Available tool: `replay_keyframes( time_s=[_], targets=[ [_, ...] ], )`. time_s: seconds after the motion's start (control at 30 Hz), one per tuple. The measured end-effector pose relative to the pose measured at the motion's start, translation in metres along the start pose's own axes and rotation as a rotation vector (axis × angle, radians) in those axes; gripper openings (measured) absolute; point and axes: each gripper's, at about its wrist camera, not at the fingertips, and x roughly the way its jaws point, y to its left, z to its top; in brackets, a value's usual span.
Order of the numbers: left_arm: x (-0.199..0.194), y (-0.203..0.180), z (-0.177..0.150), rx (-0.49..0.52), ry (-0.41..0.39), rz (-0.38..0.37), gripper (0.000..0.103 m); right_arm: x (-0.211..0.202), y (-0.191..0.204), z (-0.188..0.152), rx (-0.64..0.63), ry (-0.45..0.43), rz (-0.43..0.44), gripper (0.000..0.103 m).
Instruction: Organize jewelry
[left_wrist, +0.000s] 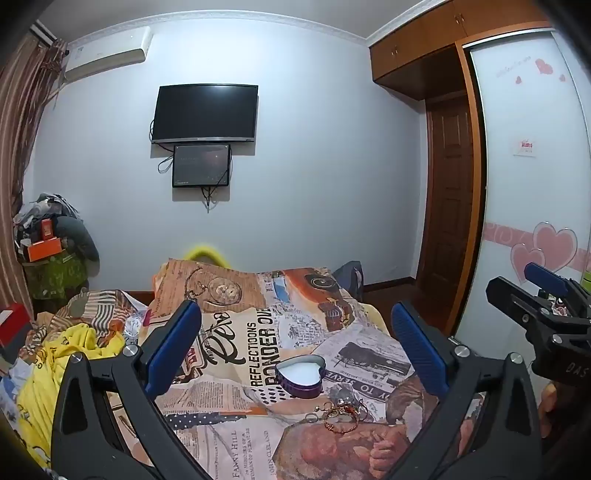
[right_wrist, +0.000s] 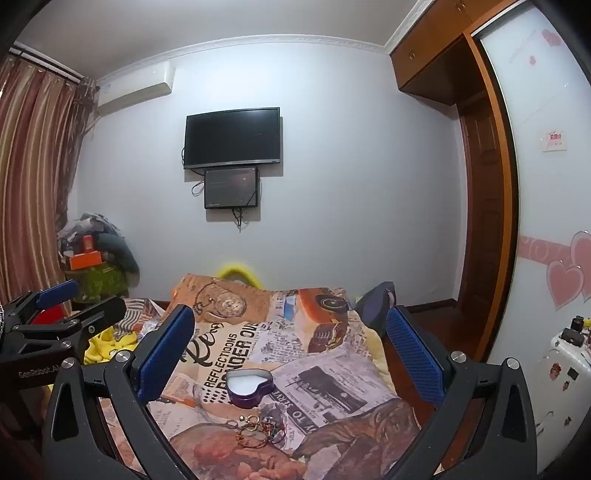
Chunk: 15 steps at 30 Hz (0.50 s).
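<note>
A purple heart-shaped tin (left_wrist: 301, 376) (right_wrist: 250, 387) with a white inside sits open on the printed bed cover (left_wrist: 236, 354) (right_wrist: 332, 373). Just in front of it lies a small pile of jewelry (left_wrist: 341, 411) (right_wrist: 260, 428): bracelets, rings and beads. My left gripper (left_wrist: 295, 347) hovers above and behind the tin, jaws wide open with nothing between them. My right gripper (right_wrist: 290, 347) stands open the same way, empty, over the same spot. Each gripper shows at the edge of the other's view, the right gripper (left_wrist: 535, 291) and the left gripper (right_wrist: 79, 301).
The bed runs toward a white wall with a television (left_wrist: 205, 112) and a smaller screen below. Yellow cloth (left_wrist: 62, 369) lies bunched at the bed's left. A cluttered pile with an orange box (left_wrist: 44, 247) stands far left. A wardrobe and door (left_wrist: 454, 206) are on the right.
</note>
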Motion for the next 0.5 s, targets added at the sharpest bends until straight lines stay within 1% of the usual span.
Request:
replay_keyframes(
  time_s=[0.07, 0.17, 0.2, 0.3, 0.5],
  targets=[
    [-0.001, 0.0, 0.0, -0.002, -0.004, 0.0, 0.103, 0.001, -0.001, -0.001, 0.004, -0.012, 0.001, 0.103],
    [-0.004, 0.0, 0.0, 0.0, -0.011, -0.003, 0.103, 0.002, -0.001, -0.001, 0.005, -0.006, 0.005, 0.103],
    [-0.003, 0.001, -0.009, 0.001, -0.007, -0.001, 0.103, 0.002, 0.0, -0.002, 0.005, -0.005, 0.008, 0.103],
    [0.002, 0.004, -0.005, -0.003, 0.018, -0.003, 0.103, 0.001, 0.003, -0.002, -0.002, -0.005, 0.008, 0.103],
    [0.006, 0.003, -0.006, -0.004, 0.019, -0.003, 0.103, -0.008, 0.007, 0.002, -0.005, 0.0, 0.007, 0.103]
  ],
)
